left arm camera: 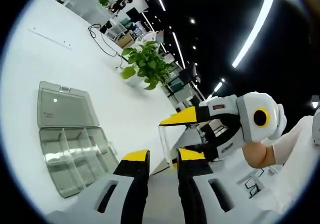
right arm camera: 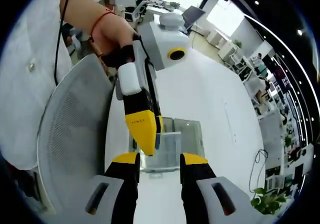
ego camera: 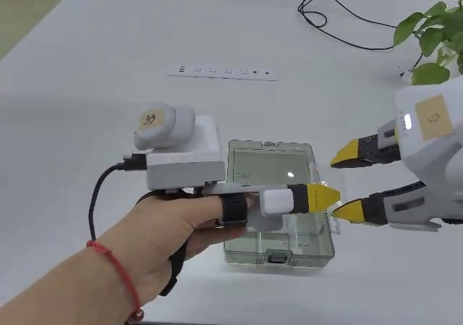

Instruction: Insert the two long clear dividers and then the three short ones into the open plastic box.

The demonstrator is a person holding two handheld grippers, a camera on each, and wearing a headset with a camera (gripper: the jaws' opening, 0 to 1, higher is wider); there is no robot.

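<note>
Left tool [right arm camera: 148, 148] clamps a clear divider [left arm camera: 166, 146]; right tool [ego camera: 333, 186], jaws apart, sits at 3 o'clock, box [ego camera: 246, 251] beneath.

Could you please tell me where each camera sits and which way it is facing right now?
Head view: on the person's head, looking forward and down at the box, table, left hand, left gripper and right gripper.
Left gripper view: on the left gripper, looking along its own fingers towards the right gripper.
Right gripper view: on the right gripper, looking back at the person's arm and shirt.
Shared: the gripper views face each other; both show the divider and the box.
</note>
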